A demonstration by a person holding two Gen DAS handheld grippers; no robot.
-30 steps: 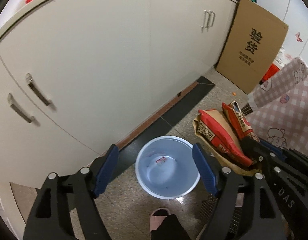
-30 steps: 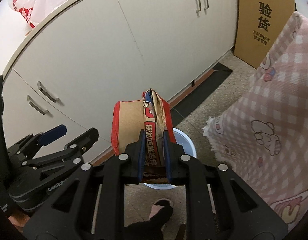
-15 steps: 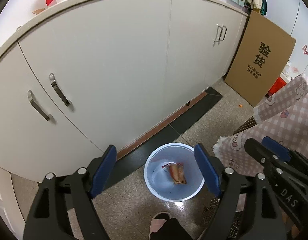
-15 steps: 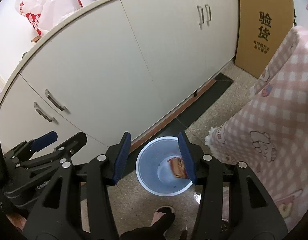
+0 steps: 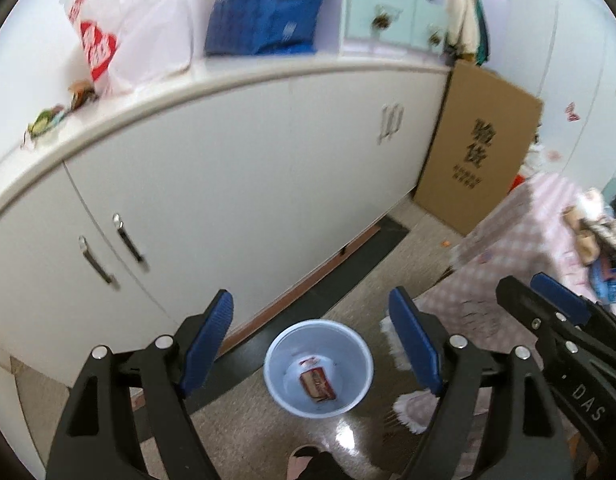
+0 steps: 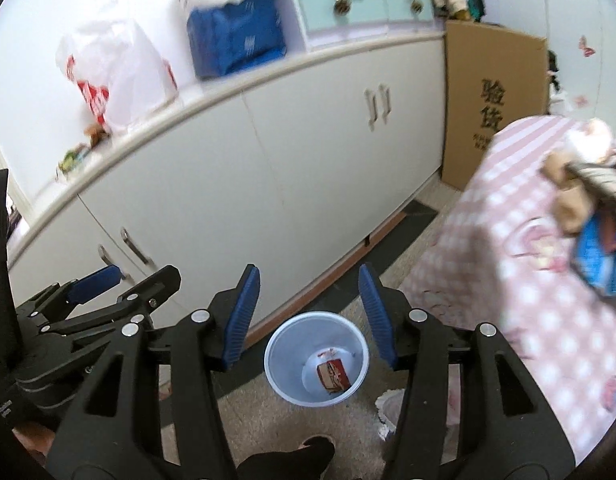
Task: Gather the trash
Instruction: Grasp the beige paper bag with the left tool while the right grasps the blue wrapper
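One wrapper [image 6: 332,375] lies in the blue bin [image 6: 362,354]; the left gripper [image 5: 310,350] gapes empty, the right gripper [image 6: 310,318] opens empty. Next, likely: litter on the far-right pink bed [image 6: 528,280].

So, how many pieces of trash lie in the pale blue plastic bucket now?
1: a red and brown snack wrapper on the bottom of the pale blue plastic bucket. A white scrap beside it may be only a label; smaller bits may be hidden.
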